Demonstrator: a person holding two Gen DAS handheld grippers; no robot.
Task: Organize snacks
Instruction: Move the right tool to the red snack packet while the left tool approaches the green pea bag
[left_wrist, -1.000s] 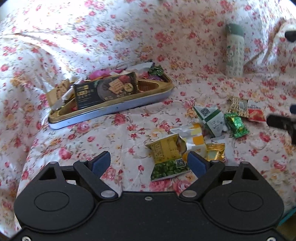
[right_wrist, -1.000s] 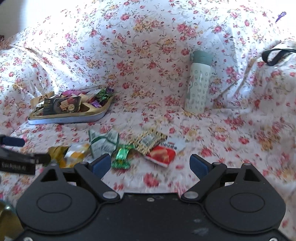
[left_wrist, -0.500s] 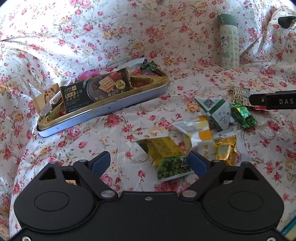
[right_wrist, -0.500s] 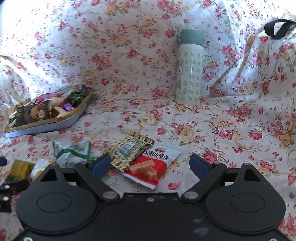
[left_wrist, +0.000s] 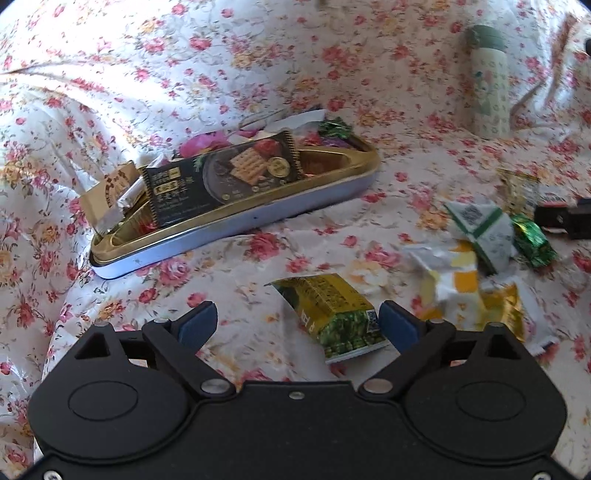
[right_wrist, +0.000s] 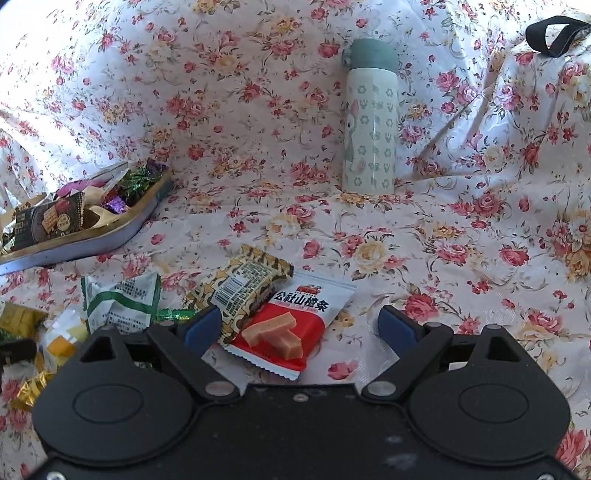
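Note:
A gold-rimmed tin tray (left_wrist: 258, 218) holds a black cracker packet (left_wrist: 225, 177) and several wrapped sweets. Loose snacks lie on the floral cloth to its right. My left gripper (left_wrist: 297, 325) hovers low with its jaws opening. A yellow-green packet (left_wrist: 332, 310) lies on the cloth between its fingers, close to the right pad, with no pad pressing on it. In the right wrist view my right gripper (right_wrist: 301, 325) is open over a red-and-white packet (right_wrist: 295, 321), which lies flat and partly under a brown patterned packet (right_wrist: 243, 284).
A pale green bottle (right_wrist: 371, 122) stands upright at the back, and a black strap (right_wrist: 554, 33) lies at the far right. A green-white packet (right_wrist: 122, 299), a yellow-white packet (left_wrist: 454, 273) and a green foil sweet (left_wrist: 532, 240) lie between the two grippers. The cloth rises in folds behind.
Both grippers have sunk closer to the loose snacks. The yellow-green packet now lies between the left fingers, and the red-and-white packet has come between the right fingers. The left jaws stand slightly wider.

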